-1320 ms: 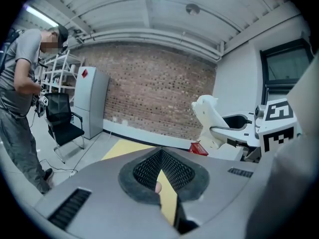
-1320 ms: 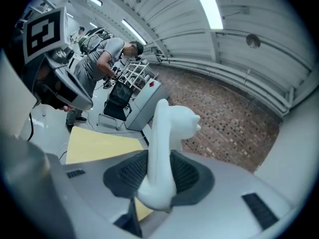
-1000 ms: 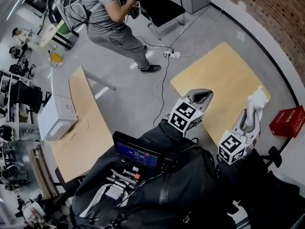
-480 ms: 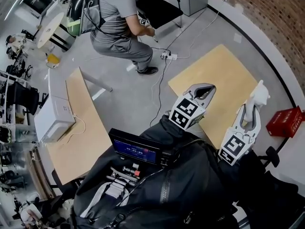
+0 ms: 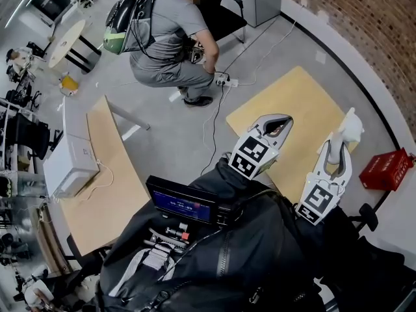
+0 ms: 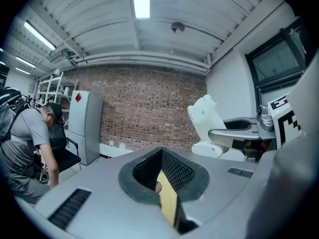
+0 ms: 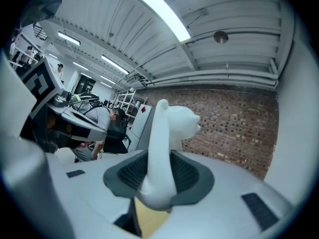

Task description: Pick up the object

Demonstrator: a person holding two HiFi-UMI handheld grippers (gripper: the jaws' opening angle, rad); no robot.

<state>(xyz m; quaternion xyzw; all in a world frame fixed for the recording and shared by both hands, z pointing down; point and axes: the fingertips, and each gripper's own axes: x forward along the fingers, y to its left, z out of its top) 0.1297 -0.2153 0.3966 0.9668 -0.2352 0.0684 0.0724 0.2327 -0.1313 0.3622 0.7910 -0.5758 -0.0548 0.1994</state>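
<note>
The object is a white bear-like figurine (image 5: 350,127), raised off the light wooden table (image 5: 292,103) near its right edge. My right gripper (image 5: 337,145) is shut on its lower body; in the right gripper view the figurine (image 7: 169,128) stands up between the dark pads (image 7: 192,176), head towards the brick wall. My left gripper (image 5: 278,122) hovers over the table's near edge, jaws shut with nothing between them; in its own view the ribbed pads (image 6: 174,169) meet at the tip. That view also shows the figurine (image 6: 205,119) to the right.
A person in grey with a backpack (image 5: 170,38) crouches by a power strip and cables (image 5: 224,80) on the floor beyond the table. A red crate (image 5: 387,170) sits at right. A second desk carries a white box (image 5: 70,164) at left. A black chair (image 5: 224,15) stands behind.
Both grippers have risen slightly, and the right one has rolled while carrying the figurine. The person in grey has gone from standing to crouching by the power strip.
</note>
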